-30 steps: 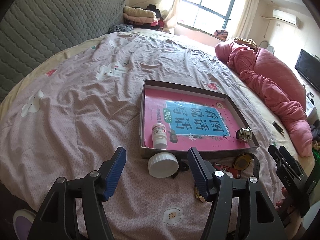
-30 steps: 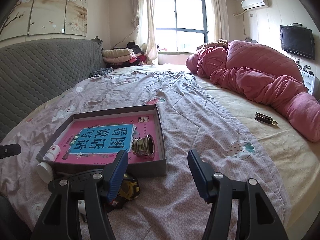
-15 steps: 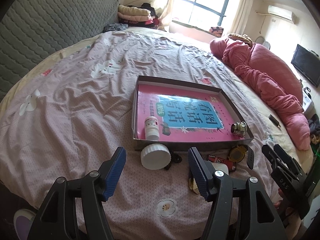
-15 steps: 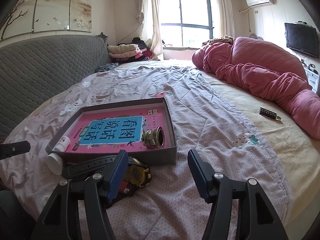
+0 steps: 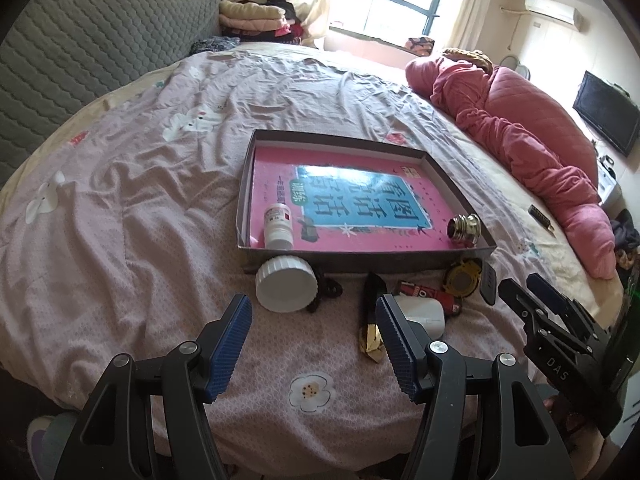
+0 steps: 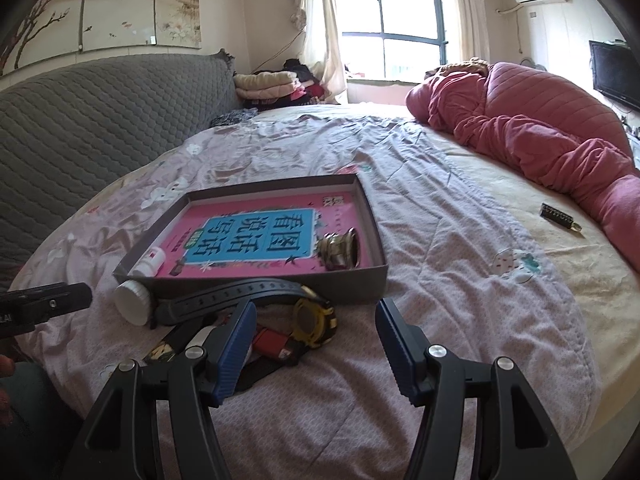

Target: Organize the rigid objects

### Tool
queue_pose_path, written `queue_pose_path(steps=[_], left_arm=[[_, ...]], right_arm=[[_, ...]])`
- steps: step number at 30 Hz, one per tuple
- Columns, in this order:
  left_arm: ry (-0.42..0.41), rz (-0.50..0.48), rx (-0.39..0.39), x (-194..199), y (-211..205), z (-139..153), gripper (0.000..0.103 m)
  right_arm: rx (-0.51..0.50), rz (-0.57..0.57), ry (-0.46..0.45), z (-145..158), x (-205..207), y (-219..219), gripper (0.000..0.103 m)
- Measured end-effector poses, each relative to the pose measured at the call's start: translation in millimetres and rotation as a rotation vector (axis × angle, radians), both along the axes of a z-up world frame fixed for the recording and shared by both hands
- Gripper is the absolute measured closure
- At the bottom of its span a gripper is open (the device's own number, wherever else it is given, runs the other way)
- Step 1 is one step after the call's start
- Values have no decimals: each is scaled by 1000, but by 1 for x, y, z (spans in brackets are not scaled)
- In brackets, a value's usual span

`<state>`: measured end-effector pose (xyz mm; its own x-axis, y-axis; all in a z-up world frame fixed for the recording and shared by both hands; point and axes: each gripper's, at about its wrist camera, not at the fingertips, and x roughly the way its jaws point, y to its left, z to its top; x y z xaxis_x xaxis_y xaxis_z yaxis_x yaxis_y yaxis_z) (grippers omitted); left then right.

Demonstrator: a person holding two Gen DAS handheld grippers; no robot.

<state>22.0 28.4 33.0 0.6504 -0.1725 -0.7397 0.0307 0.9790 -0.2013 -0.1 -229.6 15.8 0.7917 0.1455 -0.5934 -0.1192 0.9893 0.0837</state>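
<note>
A bed (image 5: 132, 216) under a pink sheet carries a grey tray (image 5: 362, 262) at centre, with a white jar (image 5: 285, 285), watch (image 5: 464, 280), red item (image 5: 424, 293) and white case (image 5: 425, 314) clustered at the tray's 6 o'clock edge, and a pink quilt (image 5: 532, 140) at 2 o'clock.

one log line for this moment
left gripper: open, empty | right gripper: open, empty | tray: bottle, brass fitting | watch: outside

Both grippers, left gripper (image 5: 314, 342) and right gripper (image 6: 316, 340), have black angular frames, silver screws and ribbed blue pads (image 5: 230, 346). White lettering on the right gripper's side perhaps reads "DAS".
</note>
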Motion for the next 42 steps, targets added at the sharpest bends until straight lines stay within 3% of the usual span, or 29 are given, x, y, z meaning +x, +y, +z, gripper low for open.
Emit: queue_pose_path(steps=[29,42], left_arm=[[108,-39,-22,-11,-10,-31,37],[115,2,-31,-6,6,-41,37]], right_arm=[[16,-6,72,-9,0,2,42],[88,-32,134,-22,15,-11,42]])
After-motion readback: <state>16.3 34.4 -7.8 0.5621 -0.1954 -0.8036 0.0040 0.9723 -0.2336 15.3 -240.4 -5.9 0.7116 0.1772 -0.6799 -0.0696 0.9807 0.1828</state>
